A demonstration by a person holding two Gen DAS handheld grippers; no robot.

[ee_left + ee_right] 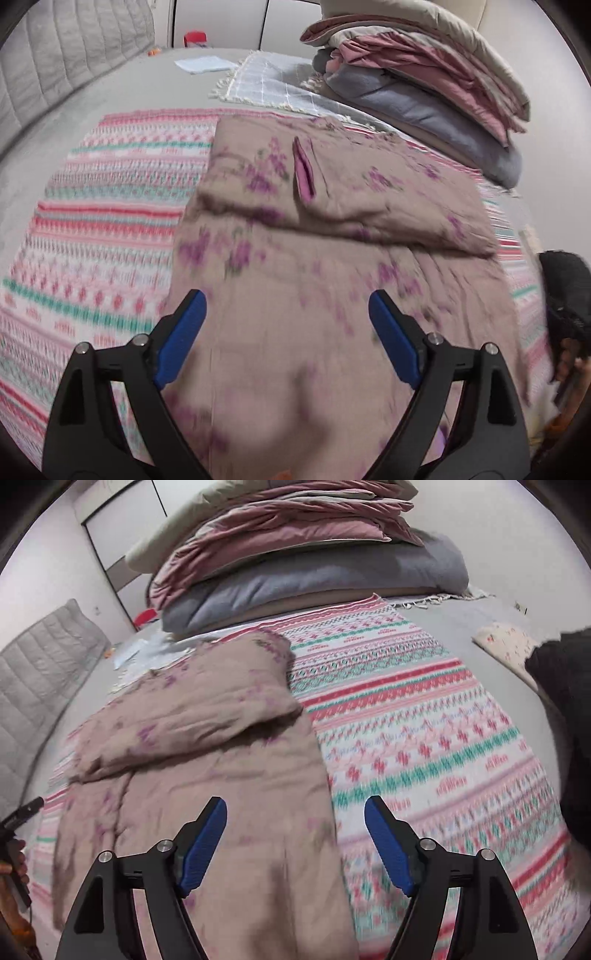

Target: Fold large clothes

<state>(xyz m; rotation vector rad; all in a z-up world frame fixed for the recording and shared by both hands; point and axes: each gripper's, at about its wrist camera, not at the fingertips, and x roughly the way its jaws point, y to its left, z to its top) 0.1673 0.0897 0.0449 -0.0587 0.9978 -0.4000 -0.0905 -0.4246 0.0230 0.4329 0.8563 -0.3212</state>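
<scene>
**Both grippers spread wide over half-folded garment**

The garment (pixel 332 229), soft taupe cloth with a purple floral print, lies on a striped blanket (pixel 110 229) of pink, red and teal woven bands. Its far half is doubled over into a thick rounded fold; the near half lies flat with shallow wrinkles. A pink-lined slit shows on the folded part.

The left gripper (pixel 288 317) hangs above the flat near half, blue ribbed pads apart, grasping nothing. The right gripper (pixel 295 823) is also released, straddling the garment's right edge and the blanket. Neither visibly touches the cloth.

Behind, a stack of bedding (pixel 295 554): puffy grey, pink and beige layers. A quilted grey headboard (pixel 66 55) stands left.
</scene>
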